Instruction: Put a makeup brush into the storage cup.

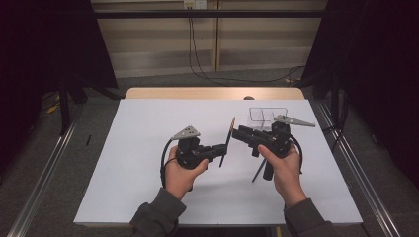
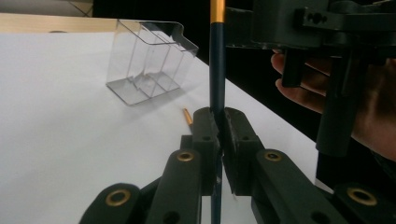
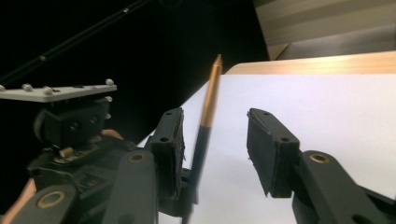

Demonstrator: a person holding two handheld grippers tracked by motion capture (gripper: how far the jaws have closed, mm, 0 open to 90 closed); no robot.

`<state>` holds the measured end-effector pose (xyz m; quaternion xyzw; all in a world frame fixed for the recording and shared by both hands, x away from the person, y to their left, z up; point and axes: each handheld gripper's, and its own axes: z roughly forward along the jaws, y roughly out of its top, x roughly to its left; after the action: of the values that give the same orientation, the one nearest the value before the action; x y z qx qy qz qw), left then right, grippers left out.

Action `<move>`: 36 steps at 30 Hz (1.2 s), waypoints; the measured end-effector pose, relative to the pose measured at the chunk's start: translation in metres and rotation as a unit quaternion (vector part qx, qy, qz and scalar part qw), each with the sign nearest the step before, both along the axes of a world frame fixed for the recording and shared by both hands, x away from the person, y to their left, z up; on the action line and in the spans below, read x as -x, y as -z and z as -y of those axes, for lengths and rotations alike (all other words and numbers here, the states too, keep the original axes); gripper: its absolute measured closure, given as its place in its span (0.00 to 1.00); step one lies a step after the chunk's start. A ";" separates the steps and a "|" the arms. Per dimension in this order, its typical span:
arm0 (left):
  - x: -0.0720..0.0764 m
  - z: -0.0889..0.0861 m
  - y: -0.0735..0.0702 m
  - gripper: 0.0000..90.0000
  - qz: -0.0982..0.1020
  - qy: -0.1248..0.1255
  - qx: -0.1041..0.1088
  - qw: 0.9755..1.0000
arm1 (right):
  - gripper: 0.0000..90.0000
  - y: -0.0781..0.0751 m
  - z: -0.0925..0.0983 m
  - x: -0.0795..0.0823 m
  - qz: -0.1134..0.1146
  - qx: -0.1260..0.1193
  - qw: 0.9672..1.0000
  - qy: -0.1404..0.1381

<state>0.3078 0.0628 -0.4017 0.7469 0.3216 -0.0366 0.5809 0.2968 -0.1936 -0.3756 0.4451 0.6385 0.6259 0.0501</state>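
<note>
A dark blue pen [image 1: 227,142] with a gold upper end stands nearly upright over the middle of the white table [image 1: 143,187]. My left gripper [image 1: 223,149] is shut on its lower part; in the left gripper view both pads of the left gripper [image 2: 221,133] press on the pen [image 2: 217,70]. My right gripper [image 1: 237,132] faces it from the right and is open. In the right gripper view the pen [image 3: 208,105] rises between the spread jaws of the right gripper [image 3: 215,140], close beside one pad [image 3: 173,144] and well apart from the other.
A clear plastic holder [image 1: 267,115] with compartments stands at the back right of the table, behind my right gripper; it is also the clear plastic holder [image 2: 148,60] in the left gripper view. A second pen [image 1: 258,171] lies under the right hand, its gold tip [image 2: 187,116] on the table.
</note>
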 end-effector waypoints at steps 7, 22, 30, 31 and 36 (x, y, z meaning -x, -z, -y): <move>0.000 0.003 0.000 0.94 0.005 0.008 0.001 1.000 | 0.70 -0.002 -0.004 -0.001 -0.012 -0.001 1.000 0.001; 0.002 0.006 0.003 0.94 0.007 0.017 0.003 1.000 | 0.91 -0.009 -0.013 0.001 -0.004 0.009 1.000 0.004; 0.001 0.008 0.002 0.94 0.005 0.019 -0.001 1.000 | 0.95 -0.007 -0.009 0.002 0.000 0.007 1.000 0.011; 0.001 0.009 0.002 0.94 0.004 0.019 0.000 1.000 | 0.95 -0.007 -0.008 0.002 0.003 0.008 1.000 0.011; 0.000 0.010 0.002 0.93 0.003 0.021 -0.006 1.000 | 0.95 -0.007 -0.009 0.003 0.014 0.016 1.000 0.013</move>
<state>0.3081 0.0524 -0.4036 0.7569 0.3044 -0.0449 0.5766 0.2936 -0.1850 -0.3689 0.4437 0.6417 0.6211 0.0748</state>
